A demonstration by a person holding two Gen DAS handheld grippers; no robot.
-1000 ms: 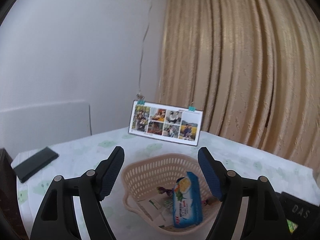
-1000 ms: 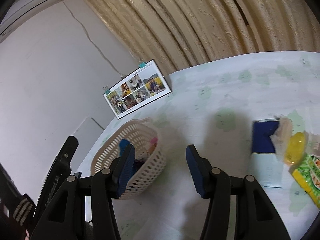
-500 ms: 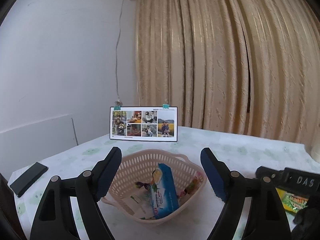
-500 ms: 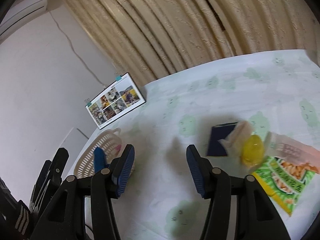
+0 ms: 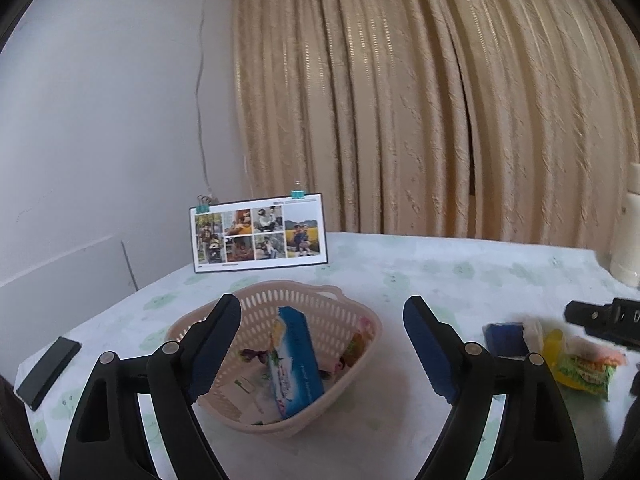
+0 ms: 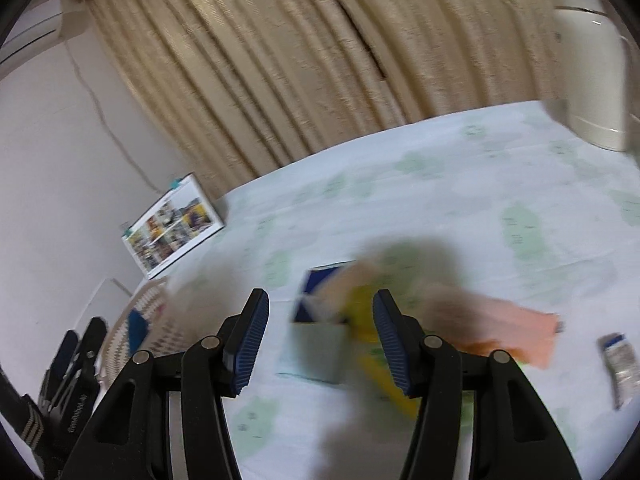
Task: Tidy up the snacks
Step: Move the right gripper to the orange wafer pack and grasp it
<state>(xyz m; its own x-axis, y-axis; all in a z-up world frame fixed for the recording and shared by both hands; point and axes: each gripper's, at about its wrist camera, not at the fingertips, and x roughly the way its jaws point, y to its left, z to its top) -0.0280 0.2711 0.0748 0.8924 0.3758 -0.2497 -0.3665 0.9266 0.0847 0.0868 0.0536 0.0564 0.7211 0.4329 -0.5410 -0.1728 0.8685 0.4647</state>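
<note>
A beige plastic basket sits on the table between the open fingers of my left gripper. In it lie a blue snack pack and several small packets. To the right, loose snacks lie in a pile: a dark blue packet, a yellow piece and a green bag. My right gripper is open, hovering over that pile with the blue packet and yellow piece between its fingers. That view is blurred. The basket shows at its left.
A photo calendar stands at the table's back, near the wall and curtain. A black flat device lies at the left edge. A pale jug stands at the far right. A small silver wrapper lies right of the pile.
My right gripper has swung right, away from the basket, and come over the snack pile. My left gripper has turned right too, so the pile and the right gripper now show.
</note>
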